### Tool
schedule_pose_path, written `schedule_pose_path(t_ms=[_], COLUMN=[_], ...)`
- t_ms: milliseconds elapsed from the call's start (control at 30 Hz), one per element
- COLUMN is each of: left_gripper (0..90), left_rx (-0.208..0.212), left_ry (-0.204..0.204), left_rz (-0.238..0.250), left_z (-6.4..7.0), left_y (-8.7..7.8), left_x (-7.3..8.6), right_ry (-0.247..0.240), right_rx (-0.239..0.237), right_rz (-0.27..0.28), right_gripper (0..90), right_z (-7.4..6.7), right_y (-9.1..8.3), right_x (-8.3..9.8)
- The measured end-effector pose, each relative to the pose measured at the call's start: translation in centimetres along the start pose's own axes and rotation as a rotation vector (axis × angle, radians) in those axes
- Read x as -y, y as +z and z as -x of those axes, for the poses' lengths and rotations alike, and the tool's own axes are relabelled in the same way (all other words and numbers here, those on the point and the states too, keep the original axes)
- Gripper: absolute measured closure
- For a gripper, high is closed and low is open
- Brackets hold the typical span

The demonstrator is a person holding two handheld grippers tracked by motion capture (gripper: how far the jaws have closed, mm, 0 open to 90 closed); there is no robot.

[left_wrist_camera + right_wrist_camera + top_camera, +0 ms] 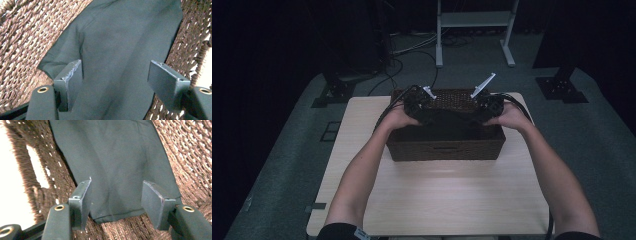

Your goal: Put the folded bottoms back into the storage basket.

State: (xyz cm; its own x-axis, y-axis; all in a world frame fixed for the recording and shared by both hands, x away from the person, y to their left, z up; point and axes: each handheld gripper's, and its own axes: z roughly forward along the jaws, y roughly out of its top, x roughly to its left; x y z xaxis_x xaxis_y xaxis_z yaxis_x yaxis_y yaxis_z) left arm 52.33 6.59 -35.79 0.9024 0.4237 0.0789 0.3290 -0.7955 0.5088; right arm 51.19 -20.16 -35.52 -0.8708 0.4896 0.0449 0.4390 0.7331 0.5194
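Wicker basket (445,145) sits at the twelve o'clock end of the worktop (432,200), and the dark folded garment (120,50) already lies flat inside it, so the putting-away looks done; only withdrawing remains. Left tongs (115,80) stand apart over the cloth, pinching nothing. Right tongs (116,202) likewise gape above its hem. From above, both hands hover at the rim; the gripper views reveal the sleeve and hem.

Pale wooden table (437,200), grey carpet floor (602,130), white metal stand (474,20), floor cables (412,50)
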Motion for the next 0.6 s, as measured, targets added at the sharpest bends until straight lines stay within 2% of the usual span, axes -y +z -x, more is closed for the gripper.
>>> schedule_pose_path(t_ms=[600], left_gripper=[27.1], left_rx=[0.017], left_ry=[0.027], left_rz=[0.073], left_z=[2.2], left_y=[-2.3], left_x=[0.5], right_ry=[-0.039], right_rx=[-0.015], right_rz=[0.057], right_gripper=[42.7], right_z=[-1.9], right_y=[-1.9], right_x=[0.7])
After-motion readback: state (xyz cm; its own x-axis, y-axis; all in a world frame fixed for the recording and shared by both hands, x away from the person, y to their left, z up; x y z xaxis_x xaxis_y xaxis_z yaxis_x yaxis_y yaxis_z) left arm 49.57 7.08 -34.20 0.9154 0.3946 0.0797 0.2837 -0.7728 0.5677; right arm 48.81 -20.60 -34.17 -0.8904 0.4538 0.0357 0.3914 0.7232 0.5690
